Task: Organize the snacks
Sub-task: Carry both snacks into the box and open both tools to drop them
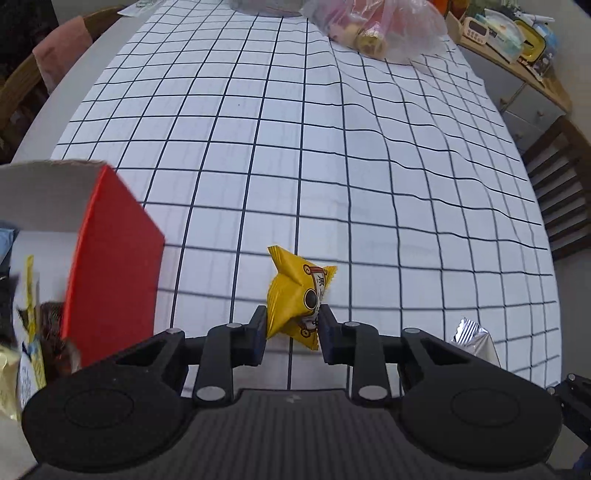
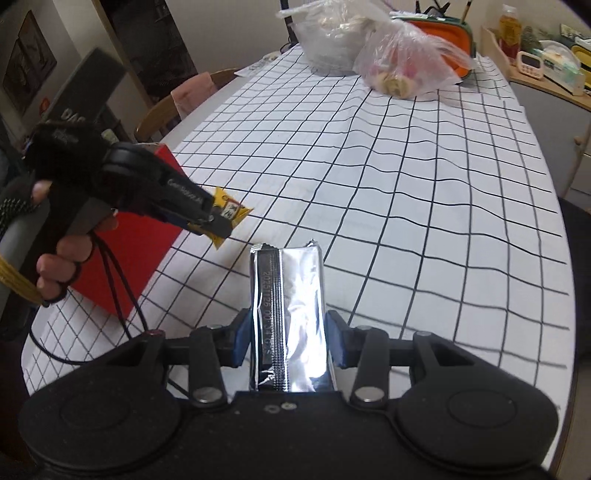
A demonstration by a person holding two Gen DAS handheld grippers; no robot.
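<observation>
Two claws each grip a snack above a table (image 1: pixel 332 147) covered with a white cloth ruled in dark squares. In the left wrist view, the left claw (image 1: pixel 293 332) is clenched on a yellow snack packet (image 1: pixel 295 291), its pads pressing the crumpled wrapper from both sides, and the packet is lifted clear of the cloth near the table's near edge. Just to the left stands a red box (image 1: pixel 114 266) with a white inner wall, open at the top, with several wrapped snacks (image 1: pixel 29 343) showing inside it, blurred. A corner of a silver foil packet (image 1: pixel 472 339) peeks over the claw's right side. At the far edge of the table lies a clear plastic bag (image 1: pixel 376 29) holding round items. In the right wrist view, the right claw (image 2: pixel 288 336) grasps the silver foil packet (image 2: pixel 288 314) by its long sides, the packet upright between the blue pads, its seam and printed date facing the camera. Beyond it on the left, a hand (image 2: pixel 62 258) holds the left claw (image 2: pixel 218 221), clamped on the yellow snack packet (image 2: pixel 232 210), in the air just beside the red box (image 2: pixel 129 251) near the table's left edge. The clear plastic bag (image 2: pixel 406 62) and a second bag (image 2: pixel 325 40) sit at the far edge.
</observation>
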